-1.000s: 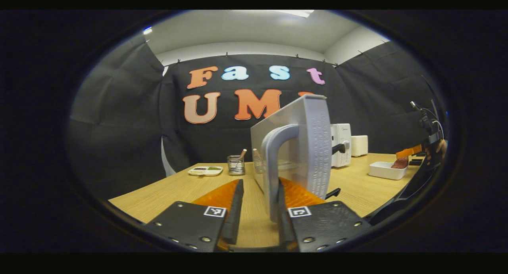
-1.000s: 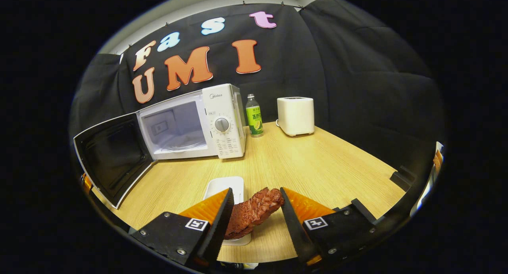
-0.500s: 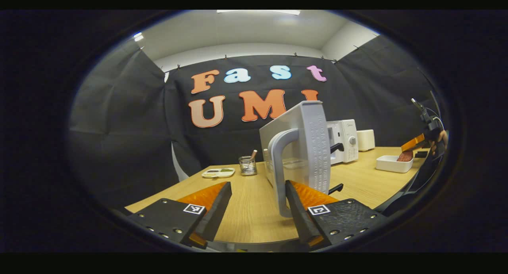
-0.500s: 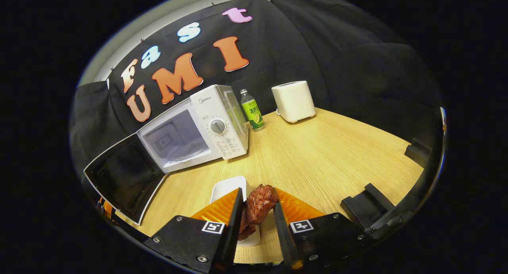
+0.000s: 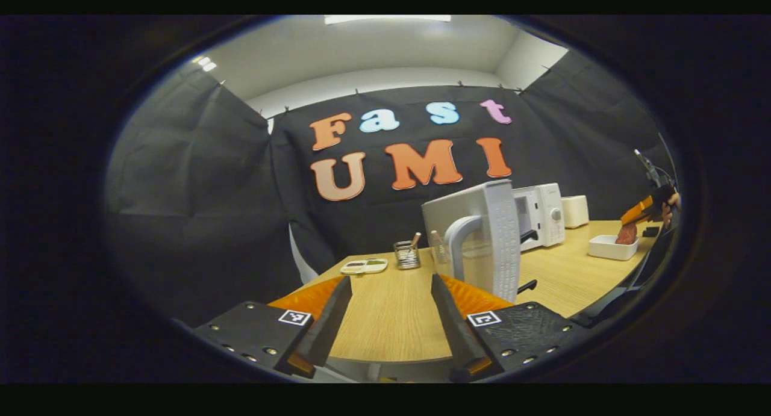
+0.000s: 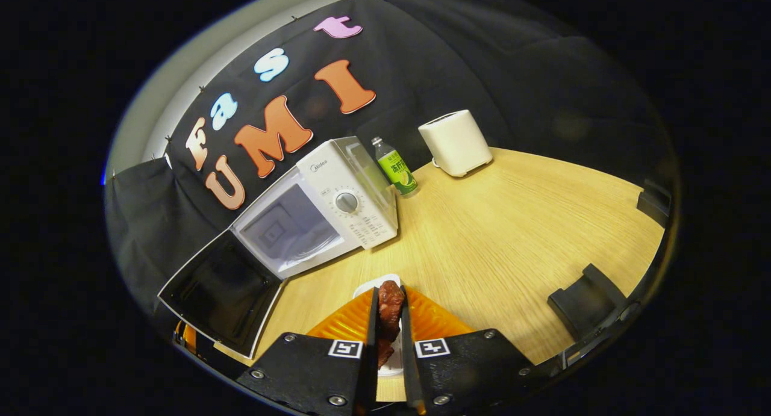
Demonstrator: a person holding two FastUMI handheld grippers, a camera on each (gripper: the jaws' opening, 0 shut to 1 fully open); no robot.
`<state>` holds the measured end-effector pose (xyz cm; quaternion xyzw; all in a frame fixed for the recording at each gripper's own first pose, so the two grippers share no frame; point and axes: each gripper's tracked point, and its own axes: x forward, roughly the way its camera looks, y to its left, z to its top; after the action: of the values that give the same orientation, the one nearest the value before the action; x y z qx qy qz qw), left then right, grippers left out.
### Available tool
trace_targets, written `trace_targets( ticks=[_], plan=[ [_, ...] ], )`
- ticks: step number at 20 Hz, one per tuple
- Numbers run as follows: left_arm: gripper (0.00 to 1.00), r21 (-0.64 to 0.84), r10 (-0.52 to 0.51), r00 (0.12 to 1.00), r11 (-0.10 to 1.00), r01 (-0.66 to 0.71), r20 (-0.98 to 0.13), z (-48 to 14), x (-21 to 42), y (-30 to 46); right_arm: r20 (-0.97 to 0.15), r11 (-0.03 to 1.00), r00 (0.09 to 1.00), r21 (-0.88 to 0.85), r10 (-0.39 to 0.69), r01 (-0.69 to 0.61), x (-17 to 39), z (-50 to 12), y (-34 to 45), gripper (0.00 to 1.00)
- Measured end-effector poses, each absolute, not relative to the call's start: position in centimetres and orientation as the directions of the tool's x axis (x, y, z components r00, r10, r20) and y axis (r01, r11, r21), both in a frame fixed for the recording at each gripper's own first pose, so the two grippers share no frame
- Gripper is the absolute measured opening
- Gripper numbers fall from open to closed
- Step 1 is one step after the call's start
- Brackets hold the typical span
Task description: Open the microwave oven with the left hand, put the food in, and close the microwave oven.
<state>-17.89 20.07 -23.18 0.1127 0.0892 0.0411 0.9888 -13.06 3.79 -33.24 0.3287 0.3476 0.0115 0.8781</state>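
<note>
The white microwave [image 6: 337,205] stands on the wooden table with its door [image 6: 223,292] swung wide open and its cavity bare. In the left gripper view the door [image 5: 491,238] is seen edge-on, its grey handle [image 5: 458,238] just ahead of my left gripper [image 5: 385,295], which is open and holds nothing. My right gripper [image 6: 388,310] is shut on a reddish-brown piece of meat [image 6: 390,304], held above a white dish [image 6: 391,362]. Far right in the left gripper view, the right gripper [image 5: 641,214] holds the meat [image 5: 626,234] over the dish [image 5: 611,247].
A green bottle [image 6: 394,166] and a white toaster [image 6: 456,142] stand right of the microwave. A black holder [image 6: 587,295] sits near the table's right edge. A wire cup with utensils [image 5: 407,254] and a small plate [image 5: 364,265] lie at the far left.
My left gripper let go of the door handle and drew back from it. My right gripper closed on the meat and lifted it off the dish.
</note>
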Motion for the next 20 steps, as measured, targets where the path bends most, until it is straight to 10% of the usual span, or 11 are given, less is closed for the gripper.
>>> trace_targets(
  ticks=[20],
  plan=[
    [0.79,0.189,0.178,0.957,0.973,-0.136,-0.230,-25.8,-13.4,22.9,-0.400,0.914,0.887,0.402,0.231,-0.057,1.0,-22.4,14.9,0.15]
  ],
)
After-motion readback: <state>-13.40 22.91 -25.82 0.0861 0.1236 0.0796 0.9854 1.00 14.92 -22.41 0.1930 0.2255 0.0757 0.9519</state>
